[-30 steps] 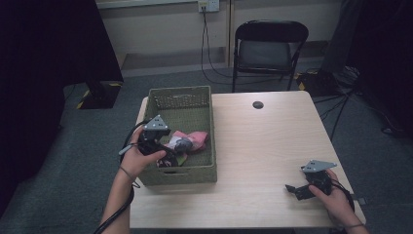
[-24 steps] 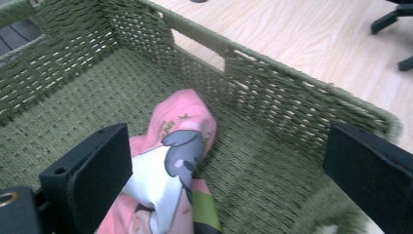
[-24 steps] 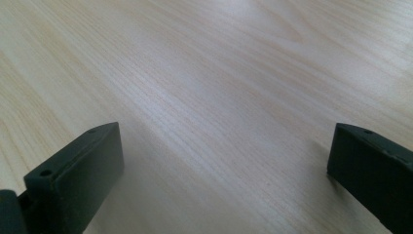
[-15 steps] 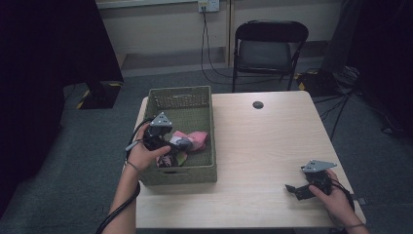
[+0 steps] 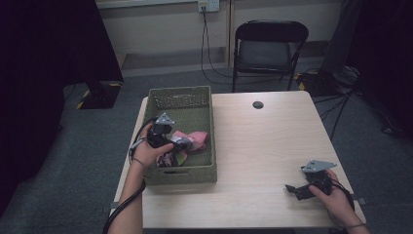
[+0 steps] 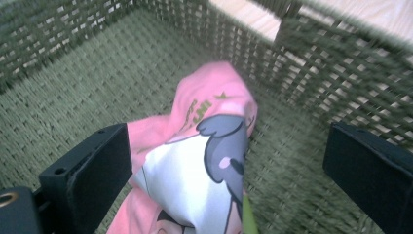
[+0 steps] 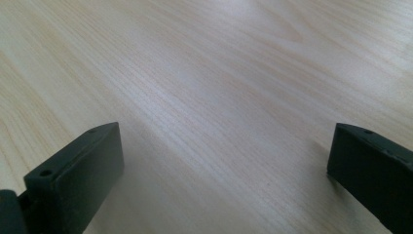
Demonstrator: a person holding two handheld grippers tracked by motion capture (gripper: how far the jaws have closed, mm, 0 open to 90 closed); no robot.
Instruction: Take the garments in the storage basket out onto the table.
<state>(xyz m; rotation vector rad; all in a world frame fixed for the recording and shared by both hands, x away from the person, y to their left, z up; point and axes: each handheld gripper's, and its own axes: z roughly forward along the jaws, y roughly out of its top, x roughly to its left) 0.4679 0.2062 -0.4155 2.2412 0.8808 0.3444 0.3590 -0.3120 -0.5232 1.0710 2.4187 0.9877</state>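
the pink printed cloth [image 6: 204, 161] lies crumpled in the green woven basket [image 6: 87, 87], between the wide-spread jaws of the left gripper [image 6: 229, 170]. it looks soft, light and limp; best pinched at the raised fold. the right gripper [image 7: 224, 170] hangs wide open over bare table [image 7: 204, 73].

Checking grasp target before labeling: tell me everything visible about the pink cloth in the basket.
The pink cloth is soft printed fabric, crumpled into a heap: pink ground, a white panel, a grey cartoon shape, some greenish lettering and a green edge. It lies on the floor of the green woven basket, toward its near half. The left gripper is over it, jaws wide open either side; the left jaw looks to be against the fabric, though contact is unclear.
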